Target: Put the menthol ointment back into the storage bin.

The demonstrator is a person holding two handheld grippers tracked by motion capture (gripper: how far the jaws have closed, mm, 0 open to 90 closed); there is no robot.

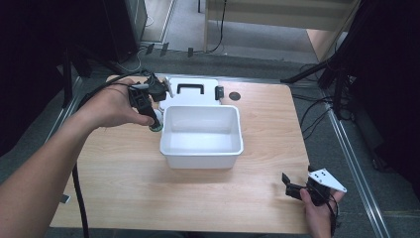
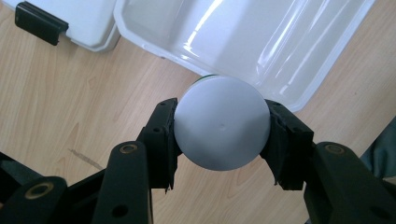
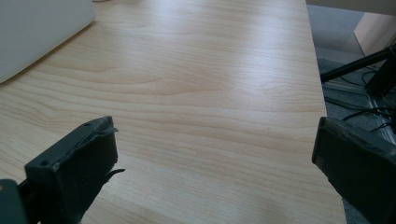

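A small round container with a white top and a green rim stands on the wooden table, touching the left wall of a white plastic bin. My left gripper is shut on the container, one black jaw on each side of it. In the left gripper view the bin lies just beyond the container and looks empty. My right gripper hovers near the table's front right corner. Its jaws stand wide apart in the right gripper view, with bare wood between them.
A white lid with a black handle and a black latch lies flat behind the bin. A dark round hole sits in the table beside it. Cables run across the floor to the right, and the table edge is close to my right gripper.
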